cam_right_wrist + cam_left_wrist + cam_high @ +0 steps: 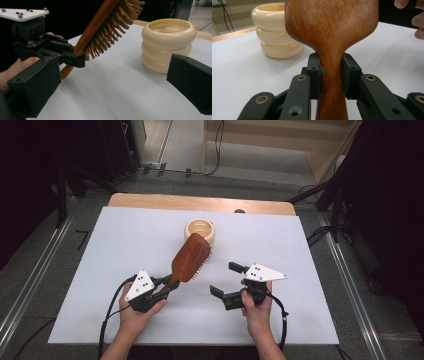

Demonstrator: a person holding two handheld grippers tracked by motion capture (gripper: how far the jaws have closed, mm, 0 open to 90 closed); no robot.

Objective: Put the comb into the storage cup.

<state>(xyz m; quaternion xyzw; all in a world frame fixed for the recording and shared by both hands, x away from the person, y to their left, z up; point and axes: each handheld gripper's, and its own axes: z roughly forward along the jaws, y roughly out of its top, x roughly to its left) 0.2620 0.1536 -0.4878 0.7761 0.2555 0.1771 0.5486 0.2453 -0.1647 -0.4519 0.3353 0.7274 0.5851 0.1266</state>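
The right gripper view shows the bristles under the reddish-brown wooden paddle hairbrush (110, 27), which the high view hides. The left gripper (331, 75) is clamped on the brush's neck, holding it tilted above the white table (125, 245), its head near the cream ribbed ceramic bowl (201, 232). The right gripper (226, 279) stands apart with jaws wide and empty.

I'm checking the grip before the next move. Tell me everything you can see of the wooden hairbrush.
The hairbrush is reddish-brown polished wood with a wide paddle head and narrow handle. Its wooden bristles face down. The left gripper is shut on the handle's neck, holding the brush off the white table, tilted head-up toward the cream ringed bowl. Nothing else touches it.
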